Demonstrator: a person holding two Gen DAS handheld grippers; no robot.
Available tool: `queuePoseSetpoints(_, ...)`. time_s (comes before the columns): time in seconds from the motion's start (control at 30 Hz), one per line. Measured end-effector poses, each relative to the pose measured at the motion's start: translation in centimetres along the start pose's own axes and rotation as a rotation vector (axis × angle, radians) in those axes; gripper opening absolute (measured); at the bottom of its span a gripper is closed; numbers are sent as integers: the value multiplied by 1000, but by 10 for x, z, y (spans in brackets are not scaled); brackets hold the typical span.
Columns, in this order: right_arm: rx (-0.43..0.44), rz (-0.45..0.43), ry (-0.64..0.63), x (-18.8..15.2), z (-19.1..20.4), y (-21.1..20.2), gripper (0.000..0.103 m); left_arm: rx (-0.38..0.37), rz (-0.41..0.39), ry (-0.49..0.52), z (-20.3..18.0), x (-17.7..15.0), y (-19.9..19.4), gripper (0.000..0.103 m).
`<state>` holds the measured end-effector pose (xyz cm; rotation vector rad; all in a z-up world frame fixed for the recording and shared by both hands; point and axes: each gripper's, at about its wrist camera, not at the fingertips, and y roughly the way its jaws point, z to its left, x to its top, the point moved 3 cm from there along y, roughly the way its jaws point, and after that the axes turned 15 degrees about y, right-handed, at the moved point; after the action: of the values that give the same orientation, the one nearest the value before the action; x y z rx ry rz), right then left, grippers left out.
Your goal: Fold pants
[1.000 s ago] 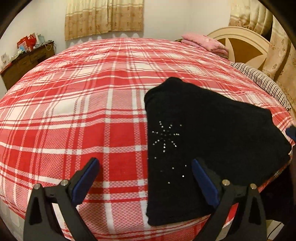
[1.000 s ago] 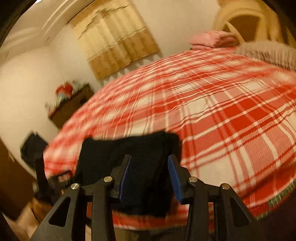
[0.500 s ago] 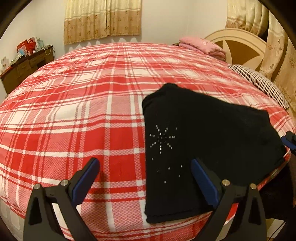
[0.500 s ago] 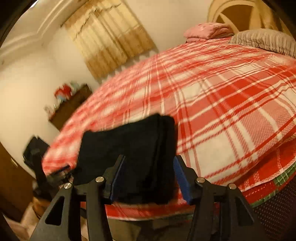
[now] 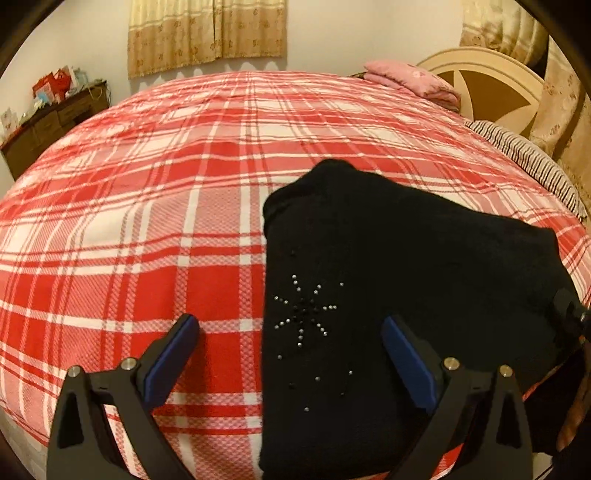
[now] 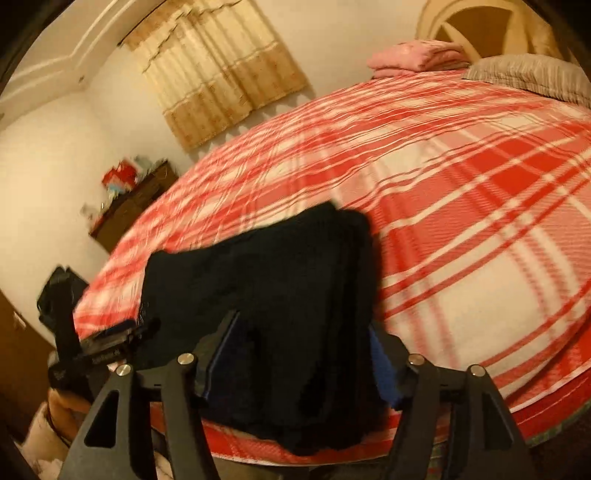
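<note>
1. The pants [image 5: 388, 295], black and folded into a thick rectangle, lie on the bed [image 5: 147, 221] near its front edge, on a red-and-white plaid cover.
2. Left view: the left hand-held gripper [image 5: 291, 343] hangs above the bed with its jaws spread wide and released. One blue pad is over the plaid, the other over the pants; nothing is between them but the pants' left edge below.
3. Only this view shows the stud star [image 5: 304, 314] on the top layer of the pants, and the striped pillow [image 5: 524, 158] by the headboard [image 5: 480, 85].
4. Right view: the right hand-held gripper [image 6: 299, 354] sits at the front edge of the bed with its jaws apart on either side of the near end of the pants [image 6: 280, 295]. The cloth fills the gap and covers part of each blue pad. The frame is blurred, so I cannot tell if the pads press the cloth.
5. Only this view shows the stacked side of the fold, several layers along the right edge of the pants.
6. It also shows the left hand-held gripper [image 6: 107, 339] from outside, at the pants' far left corner, with a bit of hand under it.
7. In the left view the right hand-held gripper [image 5: 569, 314] shows only as a dark tip at the right rim of the pants.
8. Both views show a pink bundle [image 5: 413, 79] at the far end of the bed, a curtain [image 5: 207, 33], and a cabinet [image 5: 48, 122] by the wall.
</note>
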<state>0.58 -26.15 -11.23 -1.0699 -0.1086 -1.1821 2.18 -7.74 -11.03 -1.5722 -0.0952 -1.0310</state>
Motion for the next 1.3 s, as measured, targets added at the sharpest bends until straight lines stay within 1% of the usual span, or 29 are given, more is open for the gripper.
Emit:
queuePoseSetpoints(0.03,-12,-1,-17,0,4,2,68,-4,0,-7,0,-1,0,101)
queuePoseSetpoints(0.13,-4,5,-35,-1,10,4,68,-20,-2,-22,0,-1,-1,101)
queuePoseSetpoints(0.17,-16,3,-48,-1,11,6,68,-22,-3,-23,0,-1,-1,101)
queuePoseSetpoints(0.37,-58,-8,-76,-3,6,10,68,-56,-21,-42,1,-2,-7,101)
queuePoseSetpoints(0.47,-3,-14,-16,0,-4,6,67,-71,-58,-36,0,-1,-16,101)
queuePoseSetpoints(0.57,9,-8,4,1,-7,9,67,-100,-83,-48,0,1,-17,101)
queuePoseSetpoints(0.67,-27,-12,-54,-3,0,11,68,-136,-34,-47,-7,1,-1,101)
queuePoseSetpoints(0.73,-72,-17,-118,-8,8,13,68,-116,-47,-35,-11,1,1,102)
queuePoseSetpoints(0.77,-94,-19,-149,-10,11,15,68,-120,-52,-31,-12,2,0,100)
queuePoseSetpoints(0.8,-124,-21,-193,-13,16,17,67,-136,-56,-30,-13,2,-1,92)
queuePoseSetpoints(0.83,-138,-23,-219,-15,18,17,67,-151,-62,-31,-15,3,-2,86)
queuePoseSetpoints(0.87,-141,-20,-234,-16,19,18,61,-164,-69,-31,-16,2,-4,79)
queuePoseSetpoints(0.9,-131,-12,-237,-16,19,18,52,-172,-76,-27,-18,2,-6,69)
queuePoseSetpoints(0.93,-118,-1,-226,-16,18,19,48,-185,-80,-24,-20,2,-7,61)
queuePoseSetpoints(0.97,-114,3,-223,-15,17,19,44,-206,-85,-26,-21,2,-8,42)
queuePoseSetpoints(1.0,-113,7,-222,-15,16,18,40,-226,-85,-37,-21,3,-8,27)
queuePoseSetpoints(1.03,-112,13,-219,-14,16,17,38,-220,-82,-43,-21,3,-8,23)
queuePoseSetpoints(1.1,-117,10,-244,-12,23,12,33,-205,-88,-38,-21,5,-11,21)
queuePoseSetpoints(1.17,-125,-14,-301,-11,36,6,32,-179,-117,-23,-22,8,-20,20)
queuePoseSetpoints(1.2,-120,-24,-319,-10,43,2,32,-164,-146,-9,-22,11,-27,20)
queuePoseSetpoints(1.3,-67,-45,-353,-5,69,-11,31,-131,-191,12,-18,20,-43,20)
